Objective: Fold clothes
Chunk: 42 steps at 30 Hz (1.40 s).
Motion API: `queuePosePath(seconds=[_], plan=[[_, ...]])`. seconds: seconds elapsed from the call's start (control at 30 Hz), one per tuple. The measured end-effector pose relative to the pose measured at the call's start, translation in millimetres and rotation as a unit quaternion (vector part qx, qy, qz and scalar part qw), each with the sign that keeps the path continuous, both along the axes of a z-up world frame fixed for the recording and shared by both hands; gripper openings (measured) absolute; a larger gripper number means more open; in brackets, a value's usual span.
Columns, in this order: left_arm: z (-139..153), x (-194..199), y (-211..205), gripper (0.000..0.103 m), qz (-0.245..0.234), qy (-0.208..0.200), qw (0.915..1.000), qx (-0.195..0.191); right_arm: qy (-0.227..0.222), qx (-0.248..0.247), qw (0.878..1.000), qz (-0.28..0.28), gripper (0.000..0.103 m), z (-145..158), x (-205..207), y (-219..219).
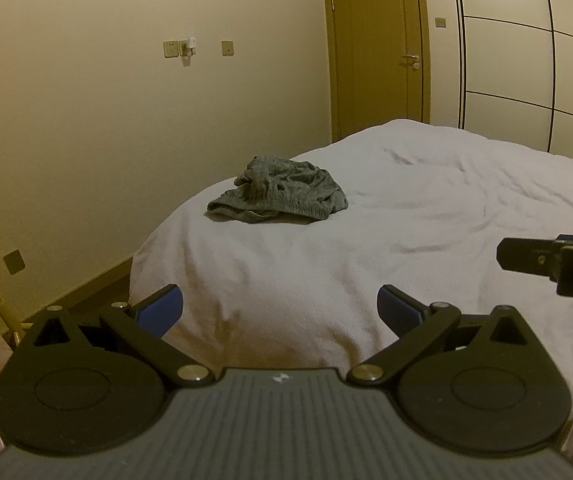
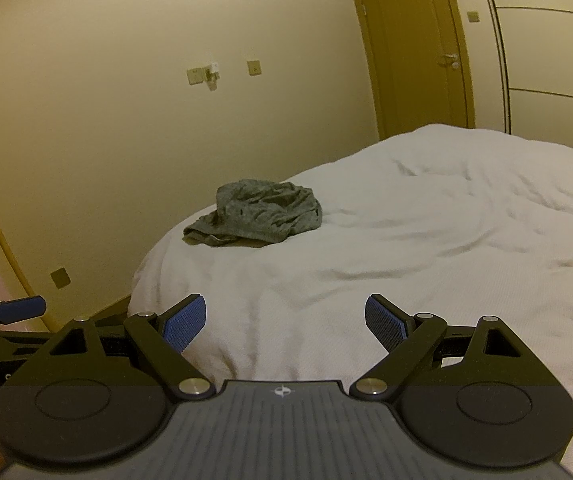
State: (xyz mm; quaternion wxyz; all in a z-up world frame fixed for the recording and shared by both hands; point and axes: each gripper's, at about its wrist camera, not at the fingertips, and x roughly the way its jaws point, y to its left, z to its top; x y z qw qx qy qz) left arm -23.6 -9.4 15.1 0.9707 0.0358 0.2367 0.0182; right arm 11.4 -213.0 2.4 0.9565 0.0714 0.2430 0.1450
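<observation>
Both sets of jaws are spread wide and empty: the left gripper [image 1: 280, 310] and right gripper [image 2: 285, 320] hang side by side over the near edge of the bed [image 1: 426, 216], probably ready to reach in. Ahead of them, well apart, a crumpled grey garment [image 1: 280, 190] lies unfolded near the bed's left edge.

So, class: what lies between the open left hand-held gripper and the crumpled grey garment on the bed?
Only bare white bedcover lies between the left hand-held gripper and the grey garment; the left wrist view shows it, and the right wrist view agrees.
</observation>
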Motion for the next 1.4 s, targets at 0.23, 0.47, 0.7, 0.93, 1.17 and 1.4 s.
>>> queuePosePath(seconds=[0.23, 0.47, 0.7, 0.93, 1.17, 1.4], plan=[[-8.0, 26.3, 2.2, 0.102, -0.006, 0.007, 0.9999, 0.005, 0.007, -0.014, 1.000, 0.000, 0.089, -8.5, 24.7, 6.1], [-41.2, 100.3, 21.1, 0.102, -0.003, 0.026, 0.9997, -0.004, -0.001, -0.031, 0.999, 0.009, 0.089, -33.5, 95.9, 20.7], [-63.8, 176.0, 38.9, 0.102, -0.008, 0.044, 0.9990, 0.001, 0.015, -0.037, 0.999, 0.020, 0.089, -61.4, 171.7, 43.7], [-39.7, 207.0, 57.4, 0.102, 0.003, 0.085, 0.9964, -0.004, 0.066, -0.059, 0.995, 0.034, 0.089, -41.3, 210.1, 71.1], [11.3, 215.9, 68.1, 0.102, -0.001, 0.129, 0.9916, -0.010, 0.103, -0.079, 0.991, 0.036, 0.089, 20.3, 225.2, 91.1], [64.0, 221.6, 79.1, 0.102, -0.012, 0.148, 0.9887, -0.017, 0.122, -0.107, 0.986, 0.037, 0.089, 80.1, 228.7, 111.9]])
